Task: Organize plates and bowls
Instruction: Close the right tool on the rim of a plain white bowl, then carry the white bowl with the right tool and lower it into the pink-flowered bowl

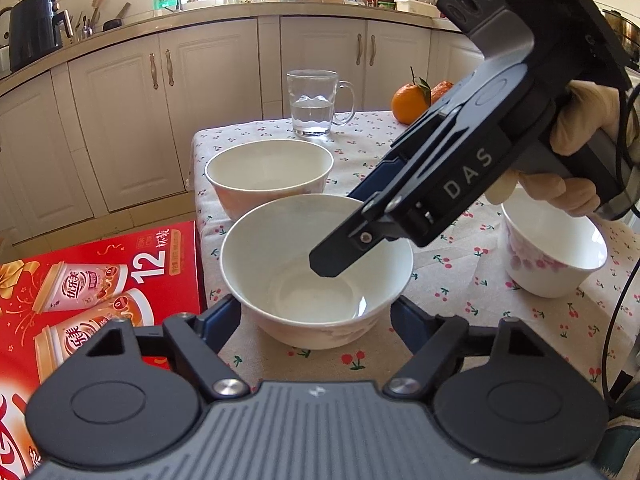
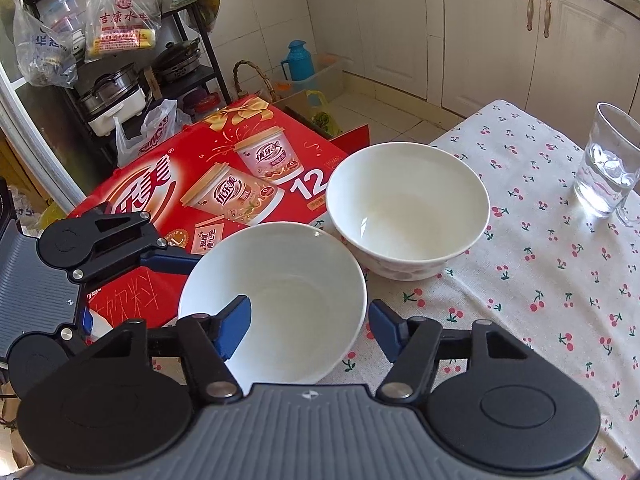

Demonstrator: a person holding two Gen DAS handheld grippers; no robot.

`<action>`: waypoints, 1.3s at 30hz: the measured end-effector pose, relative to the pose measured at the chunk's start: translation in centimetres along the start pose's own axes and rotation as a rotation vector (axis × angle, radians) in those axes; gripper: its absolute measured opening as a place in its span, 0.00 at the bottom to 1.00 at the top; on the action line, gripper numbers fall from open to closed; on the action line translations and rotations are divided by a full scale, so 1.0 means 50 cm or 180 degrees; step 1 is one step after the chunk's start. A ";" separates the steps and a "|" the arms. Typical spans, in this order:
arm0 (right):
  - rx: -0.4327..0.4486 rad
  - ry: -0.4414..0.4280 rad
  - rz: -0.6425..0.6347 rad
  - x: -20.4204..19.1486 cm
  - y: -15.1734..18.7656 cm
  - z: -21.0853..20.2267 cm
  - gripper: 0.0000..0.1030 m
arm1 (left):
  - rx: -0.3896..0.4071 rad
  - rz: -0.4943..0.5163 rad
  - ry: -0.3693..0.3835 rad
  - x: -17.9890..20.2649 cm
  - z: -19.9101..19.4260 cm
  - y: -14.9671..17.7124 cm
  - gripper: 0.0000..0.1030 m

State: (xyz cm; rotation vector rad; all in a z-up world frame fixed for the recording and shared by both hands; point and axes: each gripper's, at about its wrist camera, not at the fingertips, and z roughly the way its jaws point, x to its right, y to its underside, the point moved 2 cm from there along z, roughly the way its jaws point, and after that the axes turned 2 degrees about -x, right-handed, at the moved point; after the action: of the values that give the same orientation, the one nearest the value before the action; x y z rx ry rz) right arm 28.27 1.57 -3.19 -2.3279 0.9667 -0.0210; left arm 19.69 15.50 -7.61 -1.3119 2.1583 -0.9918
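The near bowl is plain glossy white inside, empty, and faintly patterned outside. It stands at the tabletop corner, close to the edge. The right tool is clenched across its rim, one finger inside and one outside. The left tool straddles the bowl's sides; I cannot tell whether its pads press. A second bowl sits just behind, a flowered bowl well apart. The red box lies beyond the edge; bare cloth lies between the bowls.
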 end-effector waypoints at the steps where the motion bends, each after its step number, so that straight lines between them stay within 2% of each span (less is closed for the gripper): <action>1: -0.0004 -0.0019 0.0017 0.002 -0.001 0.002 0.68 | 0.0000 0.0004 -0.0002 0.000 0.000 0.000 0.79; 18: 0.0017 -0.0090 0.0101 -0.005 0.003 -0.021 0.69 | -0.0031 0.0034 0.0043 0.014 -0.010 -0.011 0.79; 39: 0.0251 0.0054 0.0167 -0.010 0.108 -0.177 0.69 | 0.0079 0.0323 0.0268 0.144 -0.080 -0.055 0.79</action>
State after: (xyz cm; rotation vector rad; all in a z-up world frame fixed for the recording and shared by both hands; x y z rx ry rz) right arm 22.34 -5.78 1.19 -2.2332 1.0167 -0.0569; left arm 15.30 9.70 -2.86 -1.1561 2.2435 -1.0468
